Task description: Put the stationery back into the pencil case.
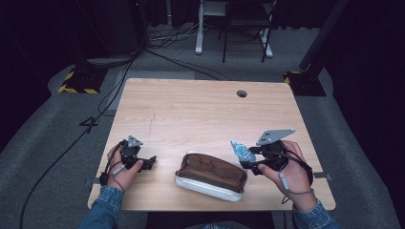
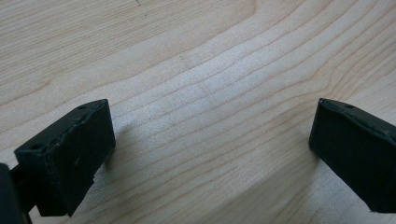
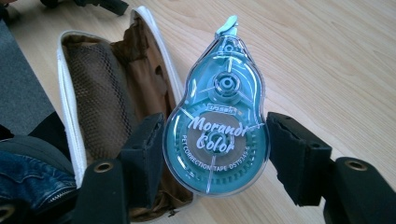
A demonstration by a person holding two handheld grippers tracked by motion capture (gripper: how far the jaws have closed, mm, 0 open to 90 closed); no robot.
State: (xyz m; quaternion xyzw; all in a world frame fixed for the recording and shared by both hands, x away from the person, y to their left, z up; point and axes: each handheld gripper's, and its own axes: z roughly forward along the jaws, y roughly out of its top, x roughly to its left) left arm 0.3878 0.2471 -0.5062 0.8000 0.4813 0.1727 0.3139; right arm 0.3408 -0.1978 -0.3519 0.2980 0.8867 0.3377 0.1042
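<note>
Right gripper view: pencil case (image 3: 107,107) beside correction tape (image 3: 217,135).

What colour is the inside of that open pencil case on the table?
Brown, with a mesh pocket, inside a white shell. The pencil case shows best in the right gripper view.

A recording lab or studio is suggested by black curtained surroundings, grey carpet (image 1: 43,143), hazard-striped stand bases (image 1: 79,82), trailing cables (image 1: 114,90) and a lone wooden table (image 1: 191,109).

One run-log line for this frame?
right gripper: shut on correction tape | pencil case: open, beside it | left gripper: open over table
</note>
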